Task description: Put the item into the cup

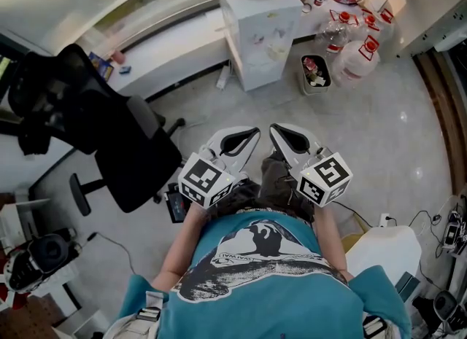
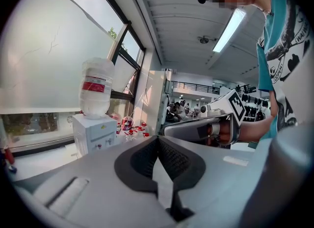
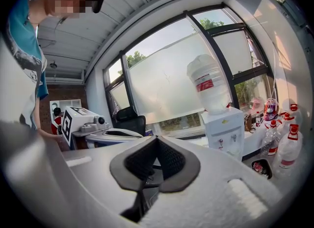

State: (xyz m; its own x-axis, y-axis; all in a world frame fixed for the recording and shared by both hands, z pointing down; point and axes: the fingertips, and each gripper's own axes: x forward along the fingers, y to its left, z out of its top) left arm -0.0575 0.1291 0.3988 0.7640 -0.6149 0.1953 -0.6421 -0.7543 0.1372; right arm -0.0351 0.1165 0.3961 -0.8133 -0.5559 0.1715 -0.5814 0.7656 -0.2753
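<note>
Item and cup: neither shows in any view, so where they are cannot be told from here.

Left tongs (image 2: 158, 139): held at waist height in front of the person, pads together tip to tip, nothing between them.

Right tongs (image 3: 156, 139): alongside the left pair and just apart from it, likewise closed and empty.

Surroundings: water dispenser (image 1: 259, 31) by the window ledge, with a waste bin (image 1: 315, 73) and a cluster of bottles (image 1: 357, 46) beside it. A black office chair (image 1: 109, 133) stands to the person's left, on the pale floor (image 1: 379, 141). No tabletop carrying the task's things is visible.

Step in hand: none begun, by my reckoning. Both tools are idle, which reads as the lead-in before the pick.

Next move calls for: turning to wherever item and cup stand, spreading one pair of tongs, then bringing it over the item.
</note>
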